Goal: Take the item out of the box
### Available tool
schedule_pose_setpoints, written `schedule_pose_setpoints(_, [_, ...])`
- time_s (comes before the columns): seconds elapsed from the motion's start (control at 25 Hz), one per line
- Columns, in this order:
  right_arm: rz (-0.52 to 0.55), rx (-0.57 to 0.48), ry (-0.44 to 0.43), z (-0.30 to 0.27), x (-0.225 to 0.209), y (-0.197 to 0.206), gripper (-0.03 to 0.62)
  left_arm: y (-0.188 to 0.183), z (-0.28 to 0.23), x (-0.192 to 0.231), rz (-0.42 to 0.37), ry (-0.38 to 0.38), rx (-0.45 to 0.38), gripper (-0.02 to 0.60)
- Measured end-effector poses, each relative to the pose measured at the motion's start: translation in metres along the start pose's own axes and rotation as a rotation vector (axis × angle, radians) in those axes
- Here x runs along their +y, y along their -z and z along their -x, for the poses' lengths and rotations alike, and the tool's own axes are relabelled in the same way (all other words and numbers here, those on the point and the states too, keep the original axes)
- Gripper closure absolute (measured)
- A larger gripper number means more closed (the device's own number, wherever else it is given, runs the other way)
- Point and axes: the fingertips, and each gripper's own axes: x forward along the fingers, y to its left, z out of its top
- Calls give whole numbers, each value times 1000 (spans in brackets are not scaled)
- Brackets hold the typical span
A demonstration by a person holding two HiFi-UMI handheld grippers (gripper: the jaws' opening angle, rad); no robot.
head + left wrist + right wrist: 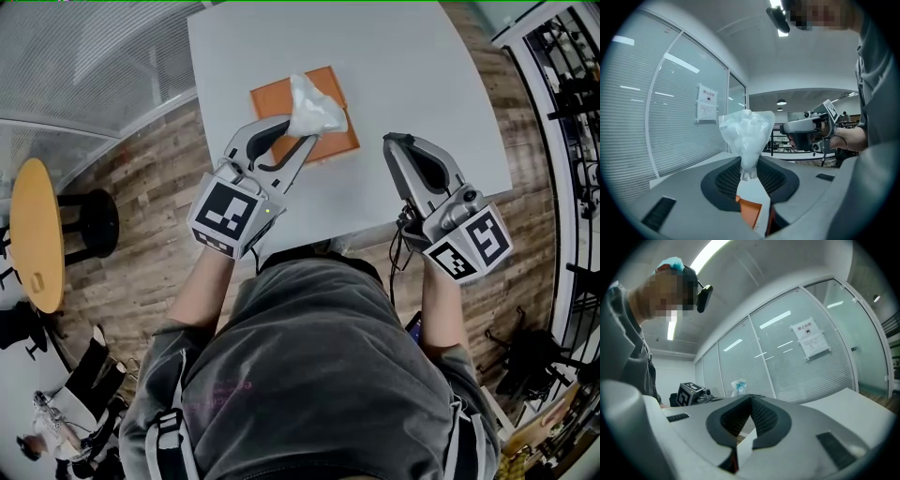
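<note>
A flat orange box (272, 101) lies on the white table (403, 66). Just above its near edge hangs a crumpled white plastic bag (314, 111), pinched at its neck by my left gripper (298, 133). In the left gripper view the bag (747, 133) balloons up out of the closed jaws of my left gripper (749, 174), and the orange box (751, 211) shows below them. My right gripper (394, 141) hovers to the right of the box, shut and empty. In its own view the right gripper (751, 399) has its jaw tips meeting, with the bag (738, 386) far off.
The table's near edge runs just under both grippers. A round yellow table (36, 234) and a black stool (94, 220) stand on the wooden floor at the left. A glass wall with blinds (670, 117) lies beyond the table.
</note>
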Motion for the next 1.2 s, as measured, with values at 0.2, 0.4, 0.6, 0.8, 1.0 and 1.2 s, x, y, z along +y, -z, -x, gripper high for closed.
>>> schedule_pose_setpoints(0.2, [2, 0, -6, -3, 3, 3, 591, 3, 5, 5, 17, -7, -10, 474])
schedule_pose_setpoints(0.4, [4, 7, -15, -3, 2, 2, 591, 1, 4, 4, 6, -15, -8, 474])
schedule_pose_setpoints(0.6, [5, 15, -24, -3, 4, 5, 592, 2, 4, 1, 10, -15, -11, 474])
schedule_pose_setpoints(0.8, [2, 18, -27, -1, 1, 5, 592, 0, 1, -2, 5, -14, -11, 474])
schedule_pose_setpoints(1.0, [1, 23, -28, -1, 0, 6, 592, 0, 0, -3, 6, -10, -8, 474])
schedule_pose_setpoints(1.2, [3, 29, -32, -4, 0, 10, 592, 4, -1, -1, 8, -4, -5, 474])
